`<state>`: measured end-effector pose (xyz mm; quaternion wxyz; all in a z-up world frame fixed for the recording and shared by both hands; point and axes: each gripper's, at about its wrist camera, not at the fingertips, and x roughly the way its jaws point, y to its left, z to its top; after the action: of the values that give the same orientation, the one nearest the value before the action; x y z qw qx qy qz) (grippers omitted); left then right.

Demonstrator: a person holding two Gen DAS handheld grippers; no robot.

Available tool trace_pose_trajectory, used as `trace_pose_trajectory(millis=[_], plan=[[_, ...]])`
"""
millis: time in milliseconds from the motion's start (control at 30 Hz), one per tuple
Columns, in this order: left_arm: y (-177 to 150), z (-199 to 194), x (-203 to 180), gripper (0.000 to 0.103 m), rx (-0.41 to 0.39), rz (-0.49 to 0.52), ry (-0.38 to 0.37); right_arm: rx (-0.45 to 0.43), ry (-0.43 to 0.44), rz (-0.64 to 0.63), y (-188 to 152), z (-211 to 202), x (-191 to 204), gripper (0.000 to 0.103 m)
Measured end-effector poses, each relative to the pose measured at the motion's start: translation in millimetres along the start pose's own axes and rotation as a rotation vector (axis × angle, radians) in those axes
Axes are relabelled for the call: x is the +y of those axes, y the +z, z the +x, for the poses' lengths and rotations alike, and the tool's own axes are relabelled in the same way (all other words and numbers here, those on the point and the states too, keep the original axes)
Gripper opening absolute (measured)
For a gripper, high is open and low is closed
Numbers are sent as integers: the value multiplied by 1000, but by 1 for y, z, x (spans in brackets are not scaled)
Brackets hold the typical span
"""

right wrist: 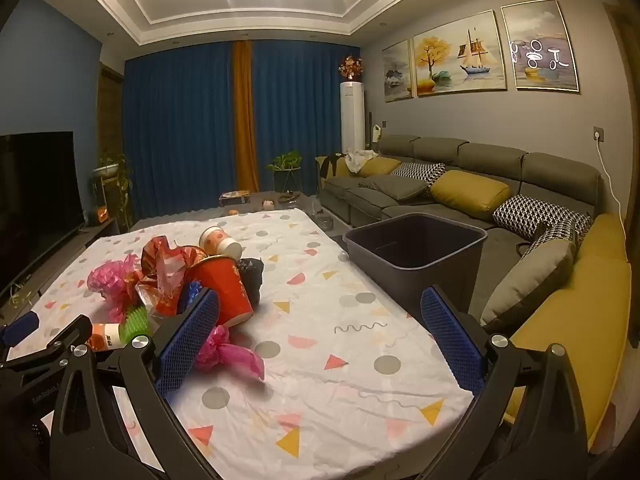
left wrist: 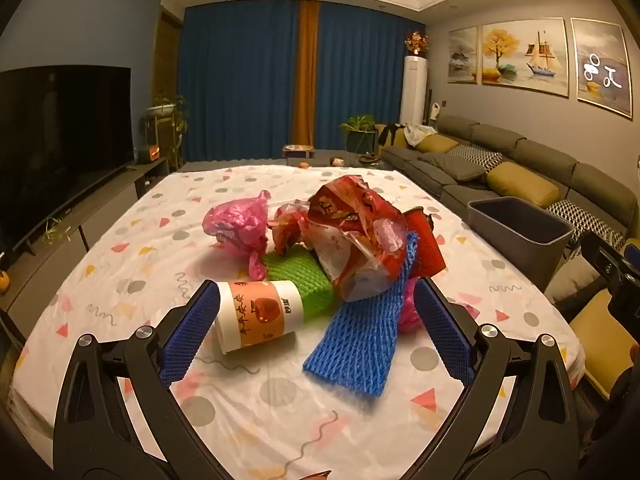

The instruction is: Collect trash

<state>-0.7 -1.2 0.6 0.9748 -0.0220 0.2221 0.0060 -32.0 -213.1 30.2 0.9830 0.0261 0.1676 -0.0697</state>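
A trash pile lies on the table: a paper cup with an orange label [left wrist: 256, 316] on its side, blue foam net [left wrist: 360, 340], green foam net [left wrist: 300, 276], crumpled red wrapper [left wrist: 356, 236], pink plastic bag [left wrist: 236, 224]. My left gripper [left wrist: 316, 320] is open, its fingers on either side of the cup and blue net. My right gripper [right wrist: 320, 332] is open and empty above the cloth, right of a red cup [right wrist: 224, 288], a black bag [right wrist: 252, 276], a second paper cup [right wrist: 220, 242] and a small pink bag [right wrist: 228, 354].
A dark grey bin [right wrist: 416, 252] stands by the table's right edge, also in the left wrist view [left wrist: 516, 228]. A grey sofa [right wrist: 460, 184] with cushions runs along the right. A TV [left wrist: 60, 136] stands at the left. The tablecloth [right wrist: 320, 400] is patterned white.
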Motion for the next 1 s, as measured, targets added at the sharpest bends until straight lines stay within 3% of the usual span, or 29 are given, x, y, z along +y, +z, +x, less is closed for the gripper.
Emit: trace_pose_trajectory(millis=[1000], plan=[[-2,-2,-1,96,6,-11,-6,-8,-5,-1,-2,-1,2,98]])
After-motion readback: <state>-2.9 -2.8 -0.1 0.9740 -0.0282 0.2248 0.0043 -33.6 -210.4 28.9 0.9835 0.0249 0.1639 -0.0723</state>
